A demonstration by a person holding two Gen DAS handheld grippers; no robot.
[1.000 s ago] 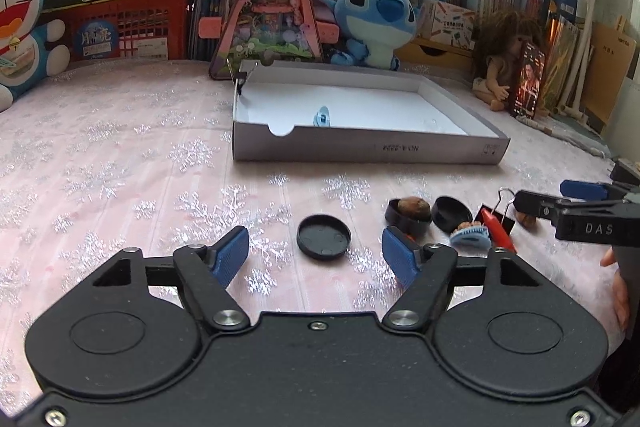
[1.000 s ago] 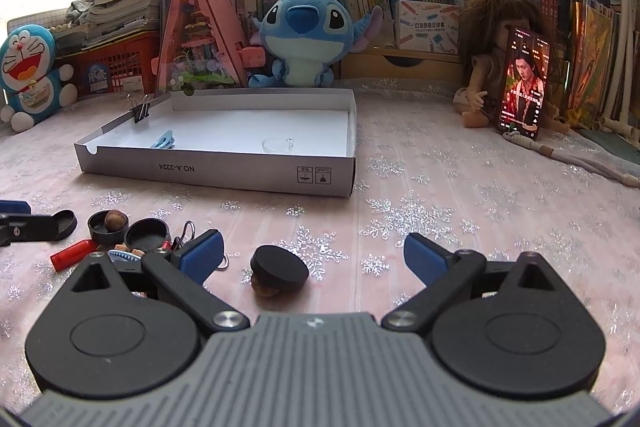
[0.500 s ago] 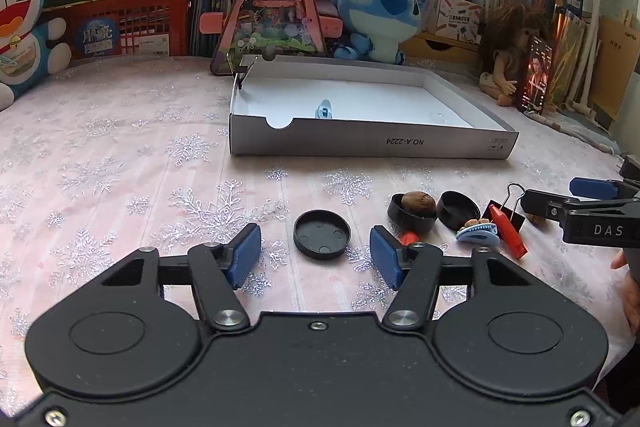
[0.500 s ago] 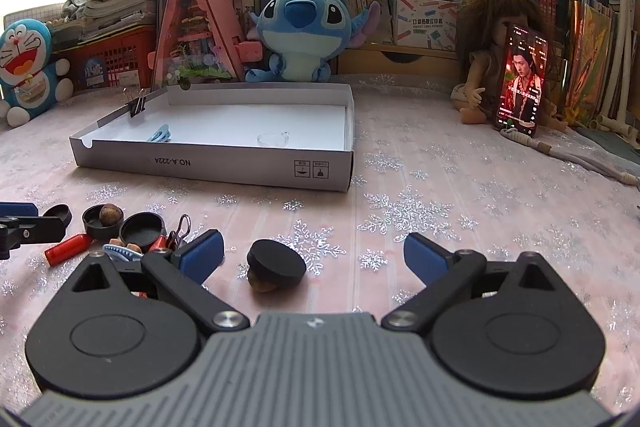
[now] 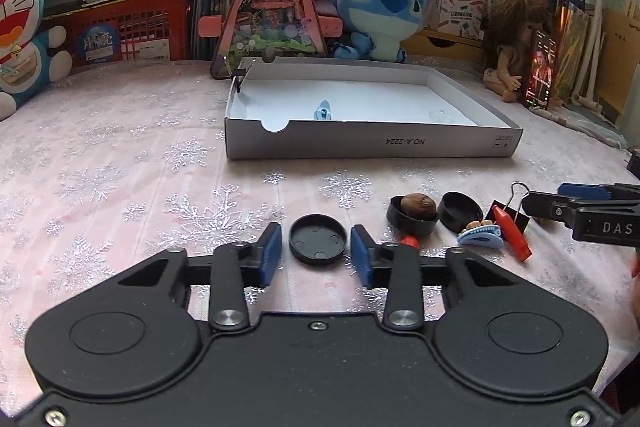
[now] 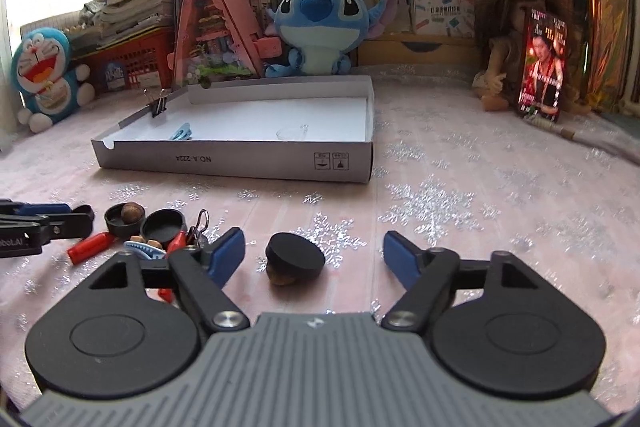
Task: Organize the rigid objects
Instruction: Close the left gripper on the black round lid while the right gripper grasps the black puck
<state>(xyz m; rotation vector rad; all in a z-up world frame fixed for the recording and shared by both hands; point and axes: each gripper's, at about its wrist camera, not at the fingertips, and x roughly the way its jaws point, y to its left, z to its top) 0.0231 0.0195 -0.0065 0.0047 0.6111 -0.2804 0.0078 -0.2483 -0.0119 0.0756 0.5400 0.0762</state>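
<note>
A black round lid (image 5: 317, 238) lies open side up on the tablecloth, between the blue pads of my left gripper (image 5: 316, 255), which is open with small gaps on both sides. My right gripper (image 6: 314, 254) is wide open around a black cap (image 6: 296, 259) that rests tilted on a brown nut. Between them lies a cluster: a black cap holding a nut (image 5: 414, 211), another black cap (image 5: 460, 214), a blue hair clip (image 5: 480, 237), a red crayon (image 5: 513, 233) and a binder clip (image 5: 516, 205). The grey cardboard tray (image 5: 372, 146) stands behind, holding a blue clip (image 5: 323, 110).
A binder clip (image 6: 158, 105) is clamped on the tray's left wall, and a clear small piece (image 6: 292, 133) lies inside. Plush toys, books, a red basket and a doll line the back edge. The pink snowflake cloth (image 5: 100, 167) stretches to the left.
My left gripper has narrowed from wide open and moved forward, so its pads now flank the black lid. My right gripper has crept slightly forward toward the tilted cap.
</note>
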